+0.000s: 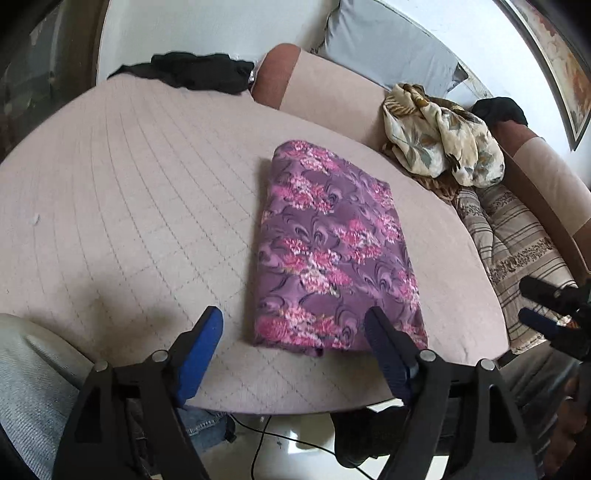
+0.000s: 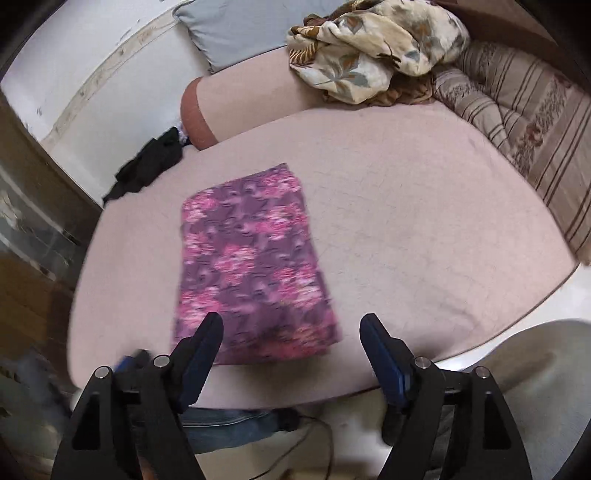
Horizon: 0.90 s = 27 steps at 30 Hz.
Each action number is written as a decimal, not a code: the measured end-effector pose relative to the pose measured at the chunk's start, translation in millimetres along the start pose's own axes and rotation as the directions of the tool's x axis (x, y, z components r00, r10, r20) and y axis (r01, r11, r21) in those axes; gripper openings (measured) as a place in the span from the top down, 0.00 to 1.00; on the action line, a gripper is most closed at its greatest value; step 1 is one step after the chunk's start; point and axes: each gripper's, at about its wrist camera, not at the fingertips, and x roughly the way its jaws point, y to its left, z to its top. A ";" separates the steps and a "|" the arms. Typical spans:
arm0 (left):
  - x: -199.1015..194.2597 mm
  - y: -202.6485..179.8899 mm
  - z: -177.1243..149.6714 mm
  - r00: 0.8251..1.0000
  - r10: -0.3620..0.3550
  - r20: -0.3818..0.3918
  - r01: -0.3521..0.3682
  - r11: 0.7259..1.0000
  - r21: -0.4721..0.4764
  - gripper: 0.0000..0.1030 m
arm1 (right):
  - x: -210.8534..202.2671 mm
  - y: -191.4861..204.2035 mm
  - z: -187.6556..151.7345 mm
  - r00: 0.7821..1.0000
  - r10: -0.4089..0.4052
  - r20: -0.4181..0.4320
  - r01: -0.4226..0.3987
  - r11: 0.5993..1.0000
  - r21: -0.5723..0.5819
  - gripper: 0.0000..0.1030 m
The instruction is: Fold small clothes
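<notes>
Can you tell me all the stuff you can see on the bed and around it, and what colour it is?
folded cloth: one, purple with pink flowers, flat on the bed, near its front edge
bed cover: one, pale pink, quilted, under the cloth
crumpled cloth: one, cream with leaf print, bunched at the far right
black garment: one, black, at the far left edge of the bed
striped bedding: one, beige and brown stripes, along the right side
pillow: one, grey-blue, against the wall
left gripper: one, black with blue pads, open, holding nothing
right gripper: one, black with blue pads, open, holding nothing
</notes>
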 end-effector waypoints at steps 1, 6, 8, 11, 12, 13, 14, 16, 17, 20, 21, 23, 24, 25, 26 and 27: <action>0.2 1.1 0.2 1.000 0.003 0.000 -0.003 1.000 -0.004 0.24 | -4.6 7.9 -2.8 1.000 -0.022 0.009 0.022 1.000 -0.018 0.21; 1.8 4.3 -0.8 1.000 0.028 0.011 -0.028 1.000 -0.010 0.24 | -6.6 33.0 -12.1 0.999 0.016 0.046 -0.011 0.992 -0.125 0.18; 5.3 4.9 -3.5 0.999 0.048 -0.002 -0.048 0.999 0.000 0.24 | 3.5 34.9 -16.0 0.993 0.066 0.103 -0.045 0.979 -0.199 0.14; 8.1 4.0 -2.7 0.998 0.069 0.010 -0.069 0.998 0.005 0.24 | 39.2 29.4 -20.6 0.998 0.005 0.066 0.010 0.975 -0.221 0.12; 8.4 3.9 -2.0 0.997 0.071 0.016 -0.071 0.997 0.001 0.24 | 48.9 24.2 -19.9 0.999 0.039 0.037 -0.031 0.978 -0.206 0.14; 8.9 3.6 -1.5 0.997 0.074 0.023 -0.074 0.997 0.001 0.24 | 53.3 20.3 -18.1 0.998 0.059 0.026 -0.053 0.981 -0.189 0.14; 9.7 2.6 -1.5 0.996 0.082 0.030 -0.083 0.997 0.007 0.24 | 56.6 16.2 -16.4 0.997 0.079 0.016 -0.076 0.984 -0.163 0.14; 10.9 -0.7 -2.6 0.994 0.100 0.042 -0.101 0.994 0.028 0.24 | 63.9 3.2 -12.0 0.989 0.148 -0.002 -0.148 0.985 -0.087 0.14; 10.6 -2.2 -3.1 0.993 0.107 0.050 -0.109 0.993 0.036 0.24 | 67.8 -4.7 -10.9 0.987 0.163 -0.006 -0.163 0.985 -0.049 0.14; 7.1 -6.5 -7.2 0.985 0.147 0.092 -0.152 0.987 0.049 0.24 | 77.1 -27.9 -7.2 0.976 0.217 -0.017 -0.215 0.975 0.062 0.14; 6.5 -8.9 -7.3 0.982 0.157 0.102 -0.163 0.985 0.055 0.24 | 79.7 -36.3 -5.9 0.969 0.247 -0.020 -0.244 0.964 0.107 0.14; 4.0 -13.3 -6.6 0.975 0.182 0.125 -0.191 0.979 0.064 0.24 | 82.8 -45.4 -4.7 0.959 0.281 -0.019 -0.276 0.951 0.140 0.14; 2.4 -15.3 -6.2 0.971 0.199 0.130 -0.209 0.976 0.065 0.24 | 84.0 -46.8 -4.0 0.958 0.285 -0.018 -0.280 0.950 0.137 0.14; 0.8 -16.5 -5.9 0.968 0.215 0.130 -0.225 0.972 0.064 0.24 | 85.6 -48.6 -4.1 0.960 0.278 -0.019 -0.274 0.953 0.132 0.14; -2.9 -19.2 -5.0 0.964 0.232 0.127 -0.241 0.969 0.052 0.24 | 87.0 -50.2 -4.2 0.962 0.274 -0.022 -0.269 0.954 0.132 0.14; -9.6 -23.7 -3.2 0.962 0.243 0.126 -0.250 0.967 0.040 0.24 | 87.2 -52.0 -3.3 0.959 0.282 -0.027 -0.276 0.952 0.135 0.14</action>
